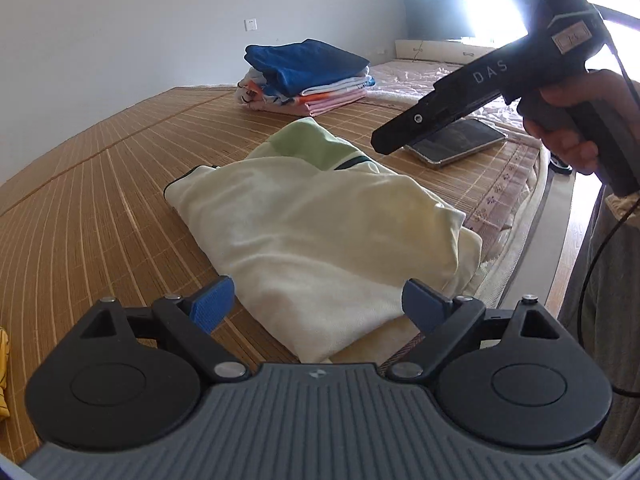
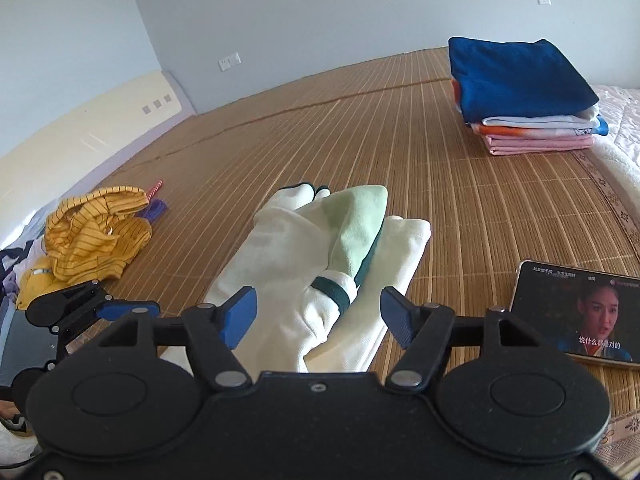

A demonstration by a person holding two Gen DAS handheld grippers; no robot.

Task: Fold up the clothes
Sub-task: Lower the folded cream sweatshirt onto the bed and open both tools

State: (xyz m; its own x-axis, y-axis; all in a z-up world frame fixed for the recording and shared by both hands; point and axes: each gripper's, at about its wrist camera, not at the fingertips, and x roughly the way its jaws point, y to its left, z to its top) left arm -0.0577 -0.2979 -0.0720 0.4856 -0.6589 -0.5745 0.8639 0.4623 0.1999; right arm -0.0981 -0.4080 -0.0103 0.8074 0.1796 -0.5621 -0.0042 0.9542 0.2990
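Note:
A cream top with pale green sleeves and dark green trim [image 1: 320, 216] lies partly folded on the bamboo mat [image 1: 100, 200]. My left gripper [image 1: 318, 304] hovers open over its near end, blue pads on either side, touching nothing. My right gripper [image 1: 382, 140], held in a hand, hangs above the top's far right side. In the right wrist view the top [image 2: 288, 256] lies lengthwise with one sleeve folded across it. My right gripper [image 2: 318, 314] stands open just above its near end, holding nothing. My left gripper [image 2: 112, 309] shows low at the left.
A stack of folded clothes topped by a blue one [image 1: 304, 76] [image 2: 524, 96] sits at the far side of the mat. A phone playing video [image 2: 576, 316] [image 1: 456, 142] lies to the right of the top. A crumpled yellow striped garment [image 2: 92, 236] heads a pile at left.

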